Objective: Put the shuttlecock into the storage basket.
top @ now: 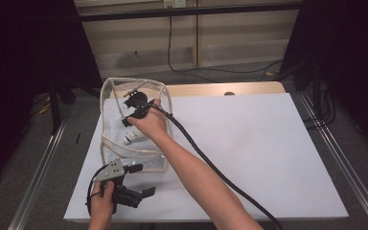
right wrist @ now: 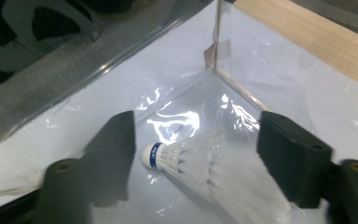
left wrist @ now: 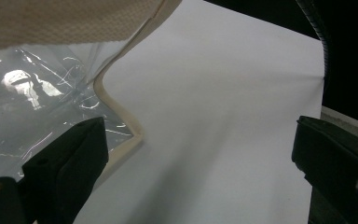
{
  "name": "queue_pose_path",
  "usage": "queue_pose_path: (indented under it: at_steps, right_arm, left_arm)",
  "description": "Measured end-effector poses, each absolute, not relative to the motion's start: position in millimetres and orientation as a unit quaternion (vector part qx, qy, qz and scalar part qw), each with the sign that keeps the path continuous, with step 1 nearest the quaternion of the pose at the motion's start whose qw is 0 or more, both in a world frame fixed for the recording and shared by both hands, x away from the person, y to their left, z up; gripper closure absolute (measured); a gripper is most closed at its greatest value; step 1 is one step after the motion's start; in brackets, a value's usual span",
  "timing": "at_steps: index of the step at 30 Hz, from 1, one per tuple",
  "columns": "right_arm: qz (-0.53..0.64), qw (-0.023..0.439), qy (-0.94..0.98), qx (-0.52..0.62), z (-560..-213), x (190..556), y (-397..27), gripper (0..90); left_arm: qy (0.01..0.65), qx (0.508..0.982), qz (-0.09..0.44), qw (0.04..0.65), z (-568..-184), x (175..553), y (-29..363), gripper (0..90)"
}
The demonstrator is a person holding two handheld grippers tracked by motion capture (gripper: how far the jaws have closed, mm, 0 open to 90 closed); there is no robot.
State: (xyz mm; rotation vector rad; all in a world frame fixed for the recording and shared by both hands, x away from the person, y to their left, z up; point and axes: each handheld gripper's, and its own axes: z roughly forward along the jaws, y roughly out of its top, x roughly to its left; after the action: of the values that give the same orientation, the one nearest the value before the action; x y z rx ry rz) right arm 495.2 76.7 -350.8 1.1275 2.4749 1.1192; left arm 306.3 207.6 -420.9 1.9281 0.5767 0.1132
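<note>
A clear plastic bag (top: pixel 109 91) with cream trim stands open on the white tabletop (top: pixel 249 143) at the left. A white shuttlecock (top: pixel 133 138) with a blue-banded cork lies on the bag's floor. My right gripper (top: pixel 127 120) reaches down into the bag. In the right gripper view its jaws (right wrist: pixel 200 128) stand open to either side of the shuttlecock (right wrist: pixel 191 161), and the pads do not touch it. My left gripper (top: pixel 143 179) is open near the table's front left, just outside the bag's front corner (left wrist: pixel 121 112). Nothing is between the left gripper's fingertips (left wrist: pixel 200 130).
The right gripper's black cable (top: pixel 206 158) trails across the table toward the front. A wooden edge (top: pixel 220 89) shows behind the white surface. Metal rails (top: pixel 335 158) run along both sides, with dark curtains beyond. The white tabletop stretches to the right of the bag.
</note>
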Motion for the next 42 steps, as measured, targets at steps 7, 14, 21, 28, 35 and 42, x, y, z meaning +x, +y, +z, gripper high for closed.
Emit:
queue_pose_path:
  at_steps: [7, 14, 21, 28, 35, 42]
  right_arm:
    - [0.402, 0.101, 0.831, 0.371, -335.2, 493.2, 71.5, 17.7]
    - [0.406, 0.093, 0.835, 0.359, -328.2, 488.6, 70.7, 16.4]
    - [0.418, 0.091, 0.831, 0.357, -316.4, 484.0, 65.8, 15.1]
    - [0.420, 0.087, 0.833, 0.350, -308.1, 477.9, 63.1, 14.1]
    - [0.418, 0.082, 0.836, 0.345, -300.2, 473.4, 57.6, 11.7]
    - [0.424, 0.082, 0.835, 0.340, -289.9, 466.1, 52.3, 10.5]
  left_arm:
    - [0.241, 0.809, 0.047, 0.533, -421.0, 305.9, 206.7, 3.8]
    - [0.242, 0.808, 0.045, 0.535, -421.4, 305.7, 205.3, 3.8]
    - [0.241, 0.809, 0.046, 0.534, -420.6, 306.2, 205.2, 3.8]
    - [0.241, 0.809, 0.046, 0.534, -420.7, 306.1, 204.0, 3.8]
    - [0.241, 0.811, 0.046, 0.532, -420.5, 306.3, 203.9, 3.8]
    - [0.238, 0.812, 0.045, 0.531, -420.8, 306.1, 201.8, 3.8]
